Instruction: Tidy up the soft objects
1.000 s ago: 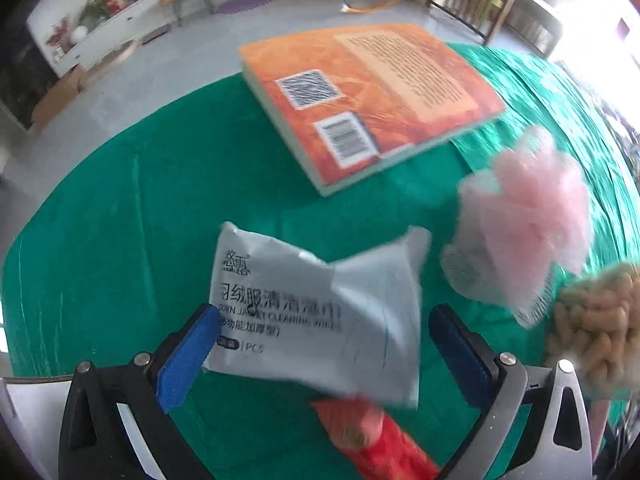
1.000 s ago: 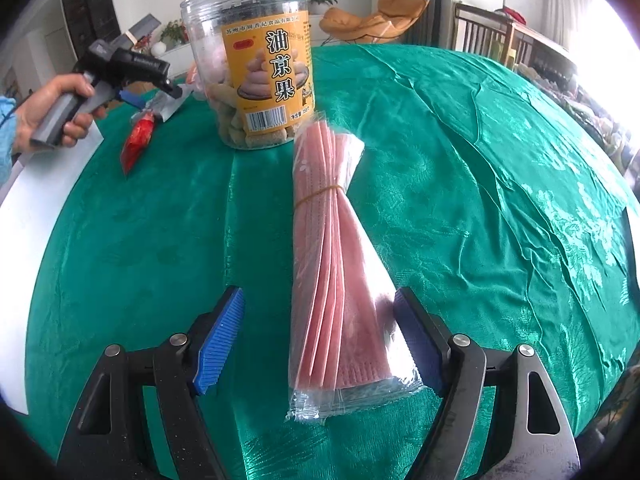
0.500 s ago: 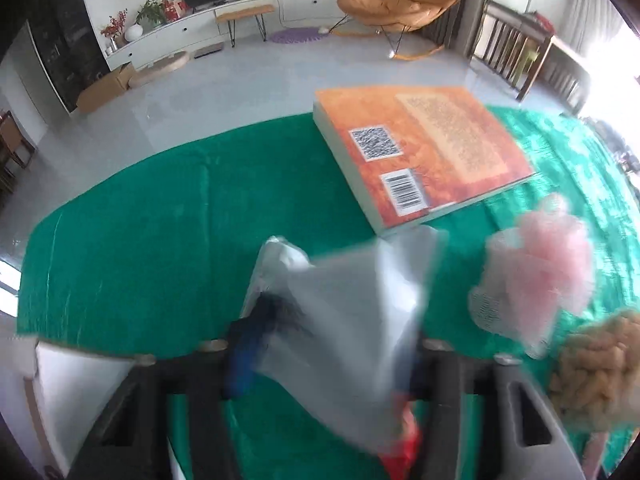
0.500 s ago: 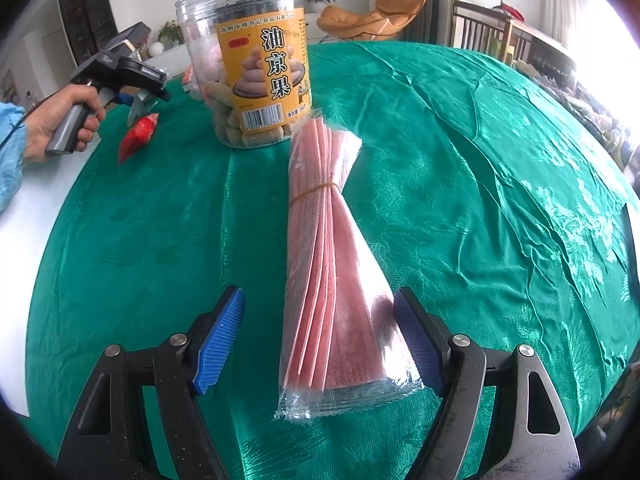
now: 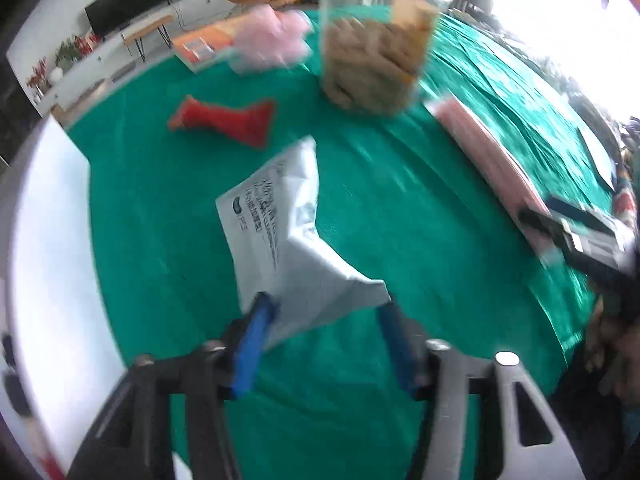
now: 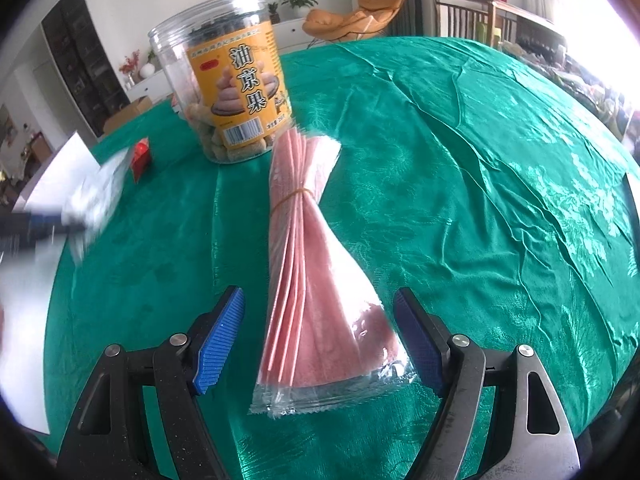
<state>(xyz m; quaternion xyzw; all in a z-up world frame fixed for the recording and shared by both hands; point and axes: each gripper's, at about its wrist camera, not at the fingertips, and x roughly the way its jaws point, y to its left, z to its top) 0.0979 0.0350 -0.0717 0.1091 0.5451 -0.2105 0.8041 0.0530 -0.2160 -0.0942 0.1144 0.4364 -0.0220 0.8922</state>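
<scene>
Your green-clothed table (image 6: 460, 168) carried the whole scene, its left edge bordered by a white board (image 5: 44, 248). Near the far edge stood the clear snack jar (image 6: 228, 76) with its orange label, and behind it, toward the far left corner, lay the orange book (image 5: 200, 46) and the pink mesh puff (image 5: 272, 40), both smeared by motion in the left wrist view.

Running from the jar toward the near edge lay the pink cloth bundle (image 6: 312, 264) in its clear sleeve, banded partway along. Your right gripper (image 6: 320, 340) hung over its wide near end, jaws spread apart on either side of the sleeve, gripping nothing.

The small red packet (image 5: 228, 120) lay on the cloth toward the left edge, short of the jar.

A second before, the white wipe packet (image 5: 296, 240) lay flat on the cloth between your left tongs' spread jaws. Now your left gripper (image 5: 320, 344) had closed on its near corner and lifted it clear of the table, the packet standing up crumpled above the cloth, and the view had swung round from the book to the jar and the bundle.

That pointed to the first soft item being picked and in transit, likely toward the pink bundle, while the bundle itself had not yet been gripped.
</scene>
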